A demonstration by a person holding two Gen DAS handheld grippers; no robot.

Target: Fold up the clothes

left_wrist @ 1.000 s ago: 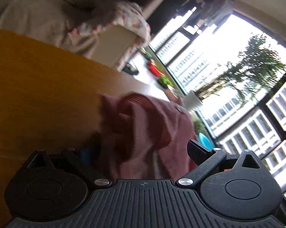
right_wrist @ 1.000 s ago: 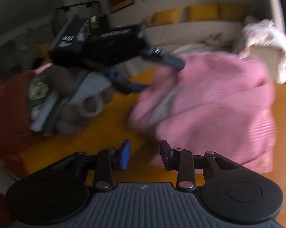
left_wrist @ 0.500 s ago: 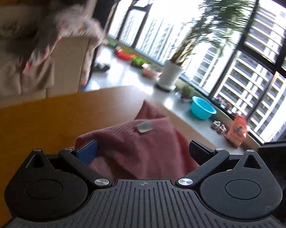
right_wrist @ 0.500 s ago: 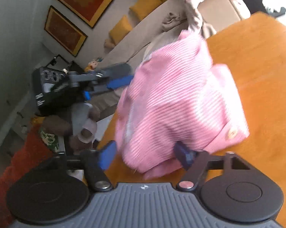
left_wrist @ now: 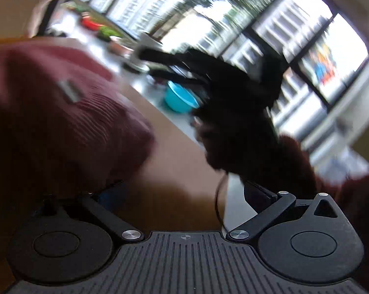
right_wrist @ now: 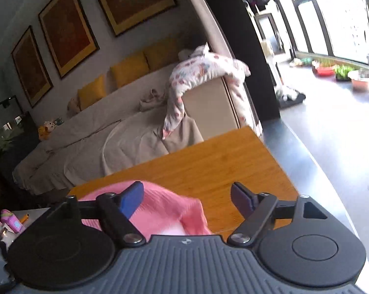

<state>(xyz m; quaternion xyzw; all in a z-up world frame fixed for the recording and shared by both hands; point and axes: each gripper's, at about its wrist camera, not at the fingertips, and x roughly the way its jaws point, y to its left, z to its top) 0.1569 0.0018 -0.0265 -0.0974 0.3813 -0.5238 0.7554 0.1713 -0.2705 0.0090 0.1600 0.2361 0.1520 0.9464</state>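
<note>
A pink ribbed garment (right_wrist: 164,210) lies bunched on the wooden table (right_wrist: 209,161). The right tongs (right_wrist: 186,197) hang spread just above it, gripping nothing. The left tongs (left_wrist: 182,193) also stand spread – cloth (left_wrist: 61,112) sits by 1 finger, not pinched. The view is blurred. Judging by the heap, folding is unfinished – flattening and neat folds remain.

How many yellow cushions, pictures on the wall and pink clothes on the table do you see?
Yellow cushions: 3
Pictures on the wall: 3
Pink clothes on the table: 1
Total: 7
</note>
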